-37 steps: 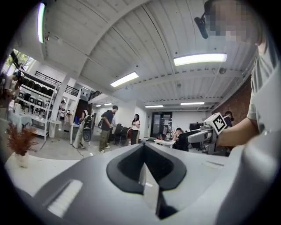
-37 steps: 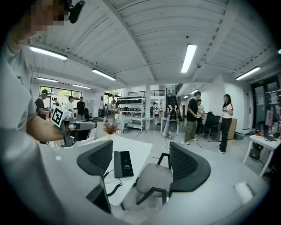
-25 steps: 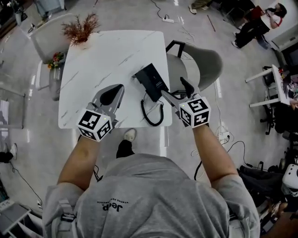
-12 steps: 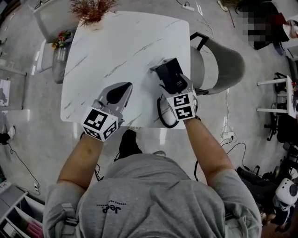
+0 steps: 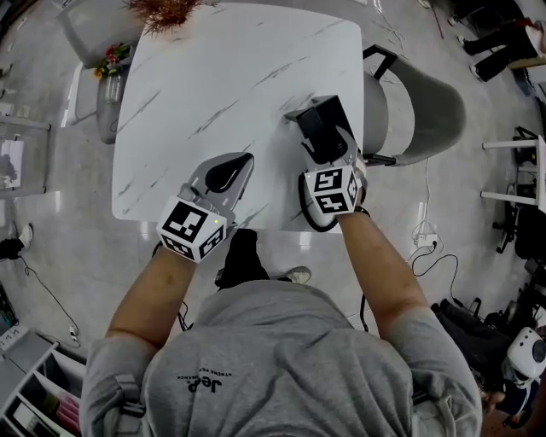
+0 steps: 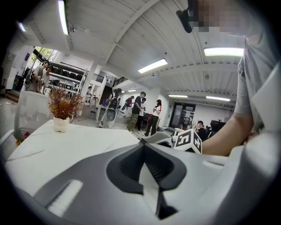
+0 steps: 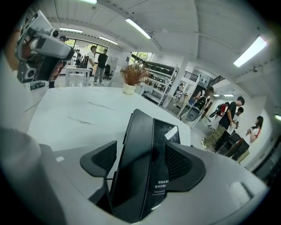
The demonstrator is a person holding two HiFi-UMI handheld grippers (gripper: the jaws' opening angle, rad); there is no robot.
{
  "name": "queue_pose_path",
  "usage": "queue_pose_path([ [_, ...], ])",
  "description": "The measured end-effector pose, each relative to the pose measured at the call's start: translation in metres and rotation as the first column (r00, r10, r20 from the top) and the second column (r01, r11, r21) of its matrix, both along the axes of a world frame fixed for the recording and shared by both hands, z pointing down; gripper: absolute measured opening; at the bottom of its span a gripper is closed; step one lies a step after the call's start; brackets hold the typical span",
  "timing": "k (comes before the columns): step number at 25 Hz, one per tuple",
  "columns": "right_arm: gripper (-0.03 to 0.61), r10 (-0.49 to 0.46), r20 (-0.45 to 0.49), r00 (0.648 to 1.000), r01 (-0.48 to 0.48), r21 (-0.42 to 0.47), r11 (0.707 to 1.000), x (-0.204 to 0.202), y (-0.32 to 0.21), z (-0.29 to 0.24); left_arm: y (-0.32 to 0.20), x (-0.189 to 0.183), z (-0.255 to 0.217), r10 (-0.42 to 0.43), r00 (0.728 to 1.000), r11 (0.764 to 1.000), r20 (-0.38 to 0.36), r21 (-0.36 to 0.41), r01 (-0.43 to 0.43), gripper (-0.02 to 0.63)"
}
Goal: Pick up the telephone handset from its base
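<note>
The black telephone point(image 5: 317, 128) lies on the white marble table point(image 5: 213, 77) near its right edge. In the right gripper view its long handset point(image 7: 131, 167) sits beside the base's glossy panel point(image 7: 166, 132). My right gripper point(image 5: 328, 147) is down over the phone's near end. Its jaws are closing with the handset between them point(image 7: 142, 162), and a gap still shows at the left pad point(image 7: 103, 160). My left gripper point(image 5: 246, 160) hovers over bare tabletop to the left of the phone, its tips point(image 6: 142, 145) together and holding nothing.
The phone's coiled cord point(image 5: 305, 207) loops off the table's front edge beside my right hand. A grey chair point(image 5: 418, 111) stands to the right of the table. A vase of dried plants point(image 5: 166, 10) sits at the far edge. Several people point(image 6: 140, 110) stand in the room behind.
Both grippers have come down toward the table. The right one swung in from the phone's right side and now straddles its near end. The left one sank slightly in place.
</note>
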State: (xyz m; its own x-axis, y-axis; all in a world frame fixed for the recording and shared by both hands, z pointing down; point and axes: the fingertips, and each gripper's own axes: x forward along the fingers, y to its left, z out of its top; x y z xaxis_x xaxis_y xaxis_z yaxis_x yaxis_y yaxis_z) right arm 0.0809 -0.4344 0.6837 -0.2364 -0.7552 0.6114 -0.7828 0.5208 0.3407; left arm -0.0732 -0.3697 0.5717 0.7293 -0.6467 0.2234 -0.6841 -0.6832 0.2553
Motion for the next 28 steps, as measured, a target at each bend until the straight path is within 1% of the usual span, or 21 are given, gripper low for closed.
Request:
queue_pose_path([
  [2,0.341,0.008,-0.036,0.999,-0.008,0.003,1.000,0.002,-0.002,0.007,0.002,0.003,0.004,0.009,1.000,1.000,0.006,-0.009,-0.009,0.054],
  [3,0.324,0.014,-0.052,0.999,-0.014,0.002,1.000,0.002,-0.003,0.009,0.003,0.004,0.005,0.011,1.000,1.000,0.008,-0.014,-0.011,0.054],
  [4,0.291,0.018,-0.062,0.998,-0.018,0.002,1.000,0.002,-0.002,0.011,0.004,0.004,0.006,0.013,1.000,1.000,0.009,-0.019,-0.013,0.054],
  [5,0.272,0.020,-0.062,0.998,-0.019,0.001,1.000,0.002,0.000,0.009,0.005,0.005,0.006,0.014,1.000,1.000,0.010,-0.022,-0.014,0.054],
  [6,0.229,0.021,-0.051,0.998,-0.021,-0.002,1.000,0.000,0.002,0.007,0.006,0.006,0.006,0.016,1.000,1.000,0.009,-0.025,-0.015,0.054],
  [8,0.111,0.034,-0.001,0.999,-0.034,-0.029,0.999,0.001,0.009,0.002,0.008,0.007,0.003,0.020,1.000,0.999,0.006,-0.028,-0.020,0.054],
  [9,0.078,0.045,0.032,0.998,-0.043,-0.054,0.998,0.003,0.013,0.001,0.009,0.008,0.001,0.022,1.000,0.999,0.004,-0.029,-0.022,0.054],
  [12,0.078,0.084,0.145,0.986,-0.068,-0.115,0.991,0.013,0.020,-0.010,0.011,0.012,-0.005,0.027,1.000,0.999,-0.004,-0.031,-0.028,0.054],
  [15,0.078,0.133,0.286,0.949,-0.100,-0.127,0.987,0.026,0.022,-0.036,0.014,0.020,-0.015,0.041,0.999,0.999,-0.015,-0.025,-0.041,0.054],
  [17,0.078,0.150,0.372,0.916,-0.116,-0.113,0.987,0.036,0.022,-0.059,0.015,0.029,-0.025,0.058,0.998,0.998,-0.023,-0.013,-0.059,0.054],
  [20,0.078,0.161,0.471,0.867,-0.141,-0.077,0.987,0.056,0.025,-0.096,0.016,0.049,-0.044,0.097,0.995,0.995,-0.037,0.018,-0.096,0.054],
  [25,0.078,0.159,0.585,0.795,-0.170,-0.035,0.985,0.086,0.045,-0.156,0.025,0.084,-0.083,0.153,0.986,0.987,-0.063,0.055,-0.150,0.054],
  [28,0.078,0.168,0.641,0.749,-0.231,0.015,0.973,0.114,0.058,-0.195,0.024,0.111,-0.110,0.229,0.971,0.970,-0.070,0.105,-0.221,0.054],
])
